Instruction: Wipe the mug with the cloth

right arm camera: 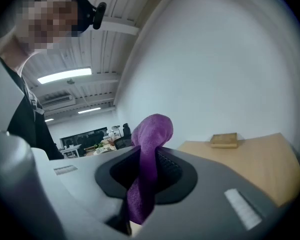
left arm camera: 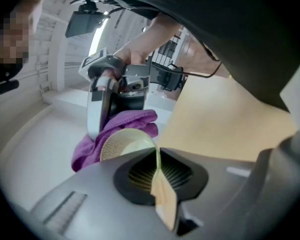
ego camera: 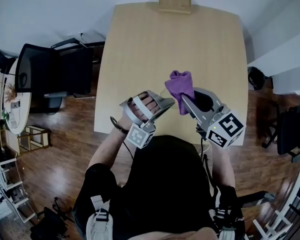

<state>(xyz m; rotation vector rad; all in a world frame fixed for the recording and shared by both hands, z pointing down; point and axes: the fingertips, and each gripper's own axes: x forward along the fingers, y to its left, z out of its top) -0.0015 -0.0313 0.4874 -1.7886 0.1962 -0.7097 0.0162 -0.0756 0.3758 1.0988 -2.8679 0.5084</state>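
Pale wood fills the middle of the room: that's the tabletop [ego camera: 155, 49], broad and light. A black office chair [ego camera: 45, 74] stands just off its left edge. Over the middle of the near edge the person holds both tools up off the surface, their tips close together. The right gripper [ego camera: 186, 103] is clamped on a purple cloth [ego camera: 180, 85]. Its jaws pinch the middle, so a bunch sticks up past them and a tail hangs below. The left gripper [left arm camera: 157, 170] is nipped tight on the thin wall of a pale yellow-green mug [left arm camera: 121, 143]. The mug is held in the air above that near edge, its mouth turned towards the gripper's own camera. The cloth bunches right against the mug's far side. A small wooden block [ego camera: 174, 4] sits at the middle of the far edge.
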